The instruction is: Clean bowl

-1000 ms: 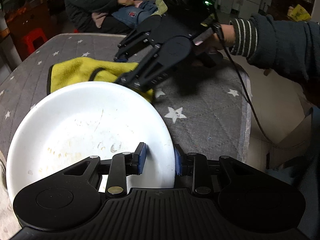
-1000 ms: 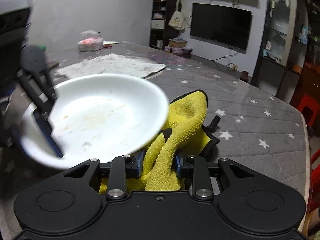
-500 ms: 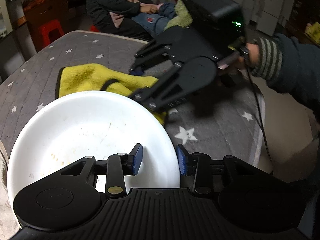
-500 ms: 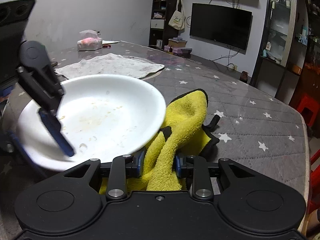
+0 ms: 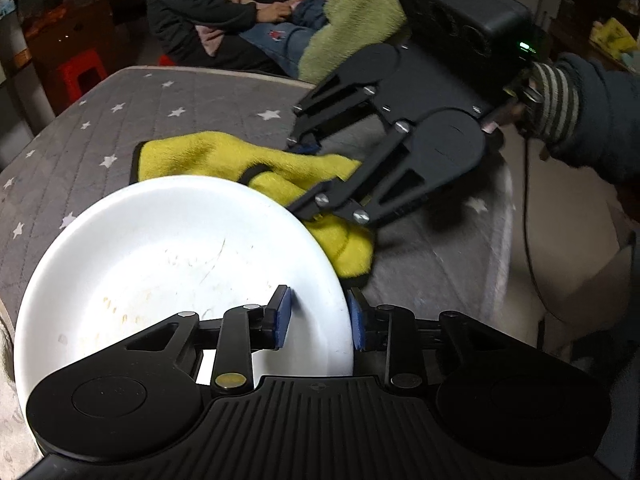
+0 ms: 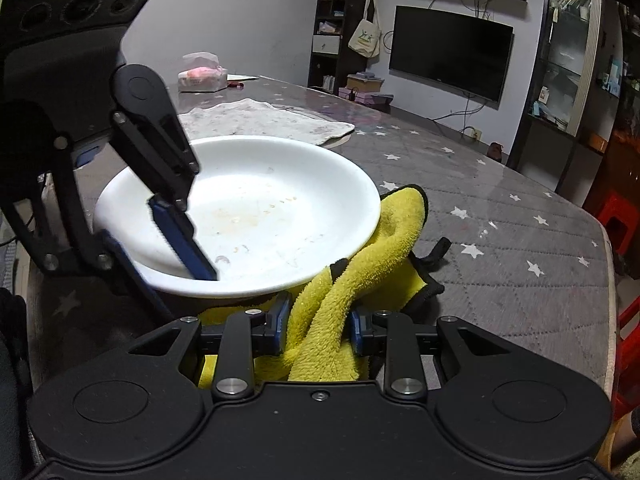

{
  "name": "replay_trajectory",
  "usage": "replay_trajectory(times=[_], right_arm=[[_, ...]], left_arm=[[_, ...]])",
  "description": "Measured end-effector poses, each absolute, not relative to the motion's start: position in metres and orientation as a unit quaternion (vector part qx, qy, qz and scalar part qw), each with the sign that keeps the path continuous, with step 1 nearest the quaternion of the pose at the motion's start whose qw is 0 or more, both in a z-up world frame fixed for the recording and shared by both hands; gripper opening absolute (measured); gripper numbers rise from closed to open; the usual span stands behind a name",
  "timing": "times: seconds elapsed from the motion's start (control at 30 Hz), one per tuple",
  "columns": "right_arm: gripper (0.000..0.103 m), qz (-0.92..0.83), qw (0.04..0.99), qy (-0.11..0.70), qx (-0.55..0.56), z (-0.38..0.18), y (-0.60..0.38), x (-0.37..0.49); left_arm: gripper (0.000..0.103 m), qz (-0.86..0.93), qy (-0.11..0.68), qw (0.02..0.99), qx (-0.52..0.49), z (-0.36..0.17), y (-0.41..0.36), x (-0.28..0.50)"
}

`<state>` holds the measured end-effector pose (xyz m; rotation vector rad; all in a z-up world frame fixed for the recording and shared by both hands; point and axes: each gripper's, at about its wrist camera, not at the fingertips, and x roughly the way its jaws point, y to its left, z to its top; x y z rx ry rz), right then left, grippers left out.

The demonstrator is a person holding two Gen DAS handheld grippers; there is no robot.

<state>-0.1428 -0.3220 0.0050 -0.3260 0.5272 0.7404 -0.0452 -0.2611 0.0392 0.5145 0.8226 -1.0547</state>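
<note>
A white bowl (image 5: 180, 264) with dried food smears is held tilted above the grey table. My left gripper (image 5: 318, 312) grips its near rim, one blue pad inside and one outside, and its jaws are closing on it. In the right wrist view the bowl (image 6: 260, 208) fills the middle, with the left gripper (image 6: 176, 276) at its left rim. My right gripper (image 6: 318, 320) is shut on a bunched yellow cloth (image 6: 400, 220), which trails on the table under the bowl's far rim. The left wrist view shows the right gripper (image 5: 308, 178) on the cloth (image 5: 208, 156) just behind the bowl.
The table wears a grey star-patterned cover (image 6: 500, 240). A crumpled pale cloth (image 6: 260, 120) and a pink tissue pack (image 6: 202, 76) lie at its far side. A red stool (image 6: 620, 220) stands past the right edge. Two seated people (image 5: 240, 12) are beyond the table.
The bowl and the right gripper with the cloth have come closer together, and the bowl's rim now overlaps the cloth. The left jaws widened slightly, then narrowed on the rim.
</note>
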Motion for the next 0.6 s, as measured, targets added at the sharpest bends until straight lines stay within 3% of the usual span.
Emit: replay_trajectory(times=[0.6], right_arm=[[0.031,0.309,0.911,0.258,-0.088,-0.003,-0.330,-0.103]], left_arm=[[0.033,-0.479,0.365,0.770,0.211,0.040,-0.245,-0.056]])
